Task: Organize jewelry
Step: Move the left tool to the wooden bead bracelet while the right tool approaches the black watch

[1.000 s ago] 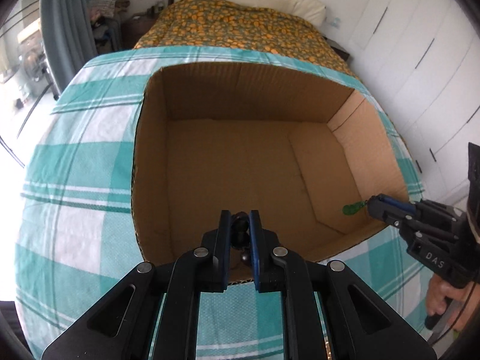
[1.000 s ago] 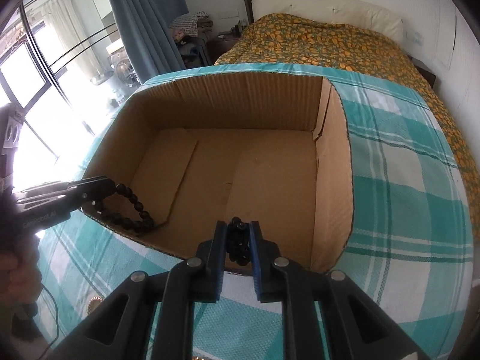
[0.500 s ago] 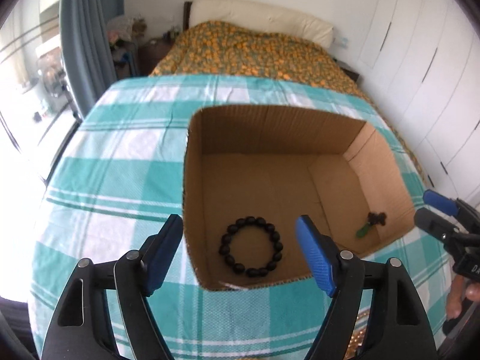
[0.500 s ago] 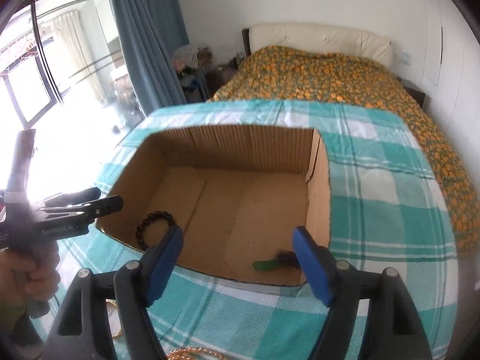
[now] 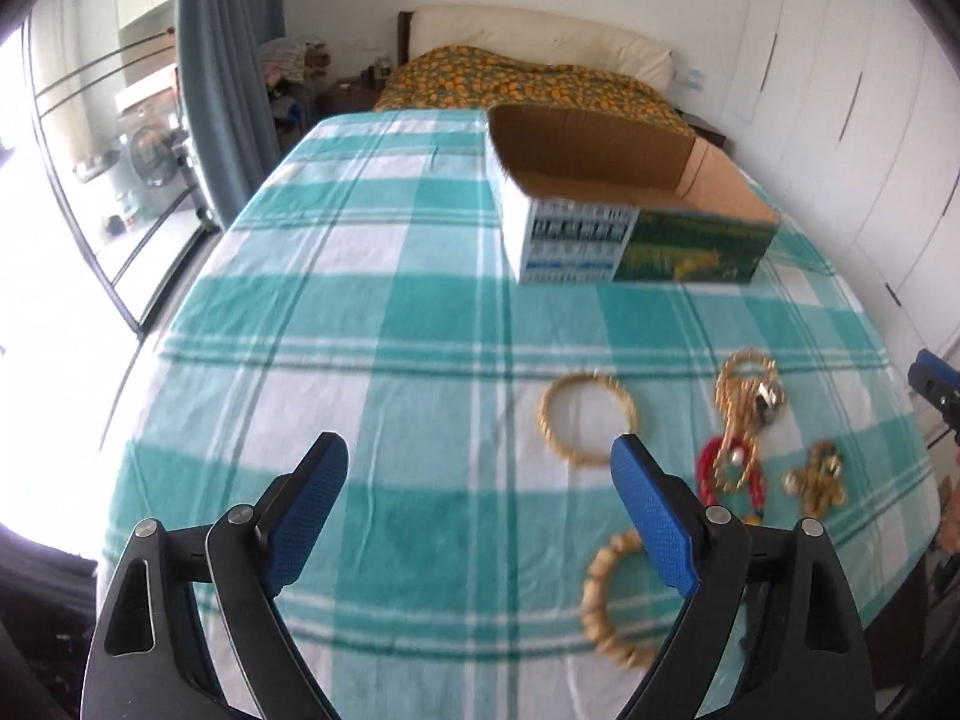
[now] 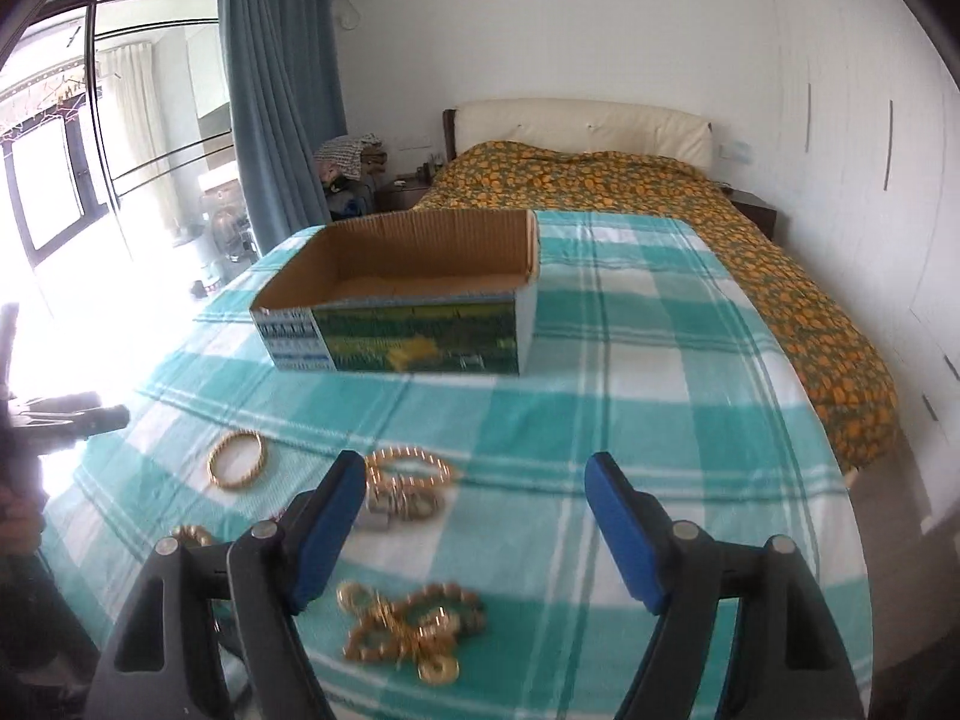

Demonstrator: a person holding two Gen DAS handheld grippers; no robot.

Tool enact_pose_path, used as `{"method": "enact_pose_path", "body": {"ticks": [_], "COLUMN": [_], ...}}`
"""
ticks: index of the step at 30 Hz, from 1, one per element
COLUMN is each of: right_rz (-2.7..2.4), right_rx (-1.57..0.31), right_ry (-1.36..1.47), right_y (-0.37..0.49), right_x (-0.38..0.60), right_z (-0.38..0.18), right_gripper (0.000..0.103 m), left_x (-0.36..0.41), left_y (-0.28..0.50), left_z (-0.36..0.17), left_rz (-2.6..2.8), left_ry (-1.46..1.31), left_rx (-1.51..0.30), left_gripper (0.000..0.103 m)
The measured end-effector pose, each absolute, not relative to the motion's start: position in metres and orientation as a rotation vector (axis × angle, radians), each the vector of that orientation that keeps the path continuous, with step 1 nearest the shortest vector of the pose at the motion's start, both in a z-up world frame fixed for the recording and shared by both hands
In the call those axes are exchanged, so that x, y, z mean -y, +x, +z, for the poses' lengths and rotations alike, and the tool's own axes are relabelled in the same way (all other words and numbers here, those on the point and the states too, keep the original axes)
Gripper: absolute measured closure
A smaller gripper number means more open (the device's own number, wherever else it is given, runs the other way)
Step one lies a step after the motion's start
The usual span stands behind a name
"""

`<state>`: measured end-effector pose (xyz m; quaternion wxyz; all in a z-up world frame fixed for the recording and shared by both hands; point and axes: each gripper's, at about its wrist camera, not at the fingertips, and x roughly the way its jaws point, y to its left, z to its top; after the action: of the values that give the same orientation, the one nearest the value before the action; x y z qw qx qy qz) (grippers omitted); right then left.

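Observation:
An open cardboard box (image 5: 636, 228) (image 6: 402, 324) stands far back on the teal checked cloth (image 5: 372, 324); its contents are hidden by its wall. Loose jewelry lies near me: a gold ring bracelet (image 5: 588, 420) (image 6: 236, 459), a gold chain with a clasp (image 5: 747, 387) (image 6: 408, 486), a red and gold piece (image 5: 729, 477), a small gold piece (image 5: 819, 483) (image 6: 414, 630), a beige bead bracelet (image 5: 609, 597). My left gripper (image 5: 480, 516) is open and empty, low above the cloth. My right gripper (image 6: 480, 528) is open and empty above the gold pieces.
A bed with an orange patterned cover (image 6: 630, 180) stands behind the table. White wardrobe doors (image 5: 852, 90) are on the right, a blue curtain (image 6: 276, 90) and window on the left. The right gripper's tip shows at the left view's right edge (image 5: 933, 387).
Both grippers opened over the box, dropping a black bead bracelet and a dark piece with a green pendant inside, then pulled back toward me, over the loose jewelry.

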<state>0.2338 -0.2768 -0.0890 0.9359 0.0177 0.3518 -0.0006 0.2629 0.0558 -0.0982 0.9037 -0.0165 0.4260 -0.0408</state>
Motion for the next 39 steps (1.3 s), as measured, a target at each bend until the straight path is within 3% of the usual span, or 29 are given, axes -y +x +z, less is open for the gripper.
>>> {"method": "enact_pose_path", "body": {"ticks": [11, 16, 26, 39], "right_rz": [-0.11, -0.101, -0.09, -0.1], "right_rx": [-0.782, -0.789, -0.831, -0.823], "right_ry": [-0.011, -0.035, -0.028, -0.028], "right_y": [0.121, 0.12, 0.123, 0.12], "right_x": [0.255, 0.244, 0.24, 0.238], "right_z": [-0.153, -0.166, -0.188, -0.191], "right_gripper": [0.026, 0.026, 0.026, 0.026], "left_x": [-0.059, -0.046, -0.04, -0.039], "left_y": [0.17, 0.166, 0.164, 0.16], "left_z": [-0.165, -0.177, -0.183, -0.184], "left_rz": [-0.067, -0.064, -0.041, -0.028], "left_ry": [-0.085, -0.023, 0.01, 0.004], "left_rx": [-0.908, -0.903, -0.885, -0.858], "left_gripper": [0.013, 0.012, 0.001, 0.0]}}
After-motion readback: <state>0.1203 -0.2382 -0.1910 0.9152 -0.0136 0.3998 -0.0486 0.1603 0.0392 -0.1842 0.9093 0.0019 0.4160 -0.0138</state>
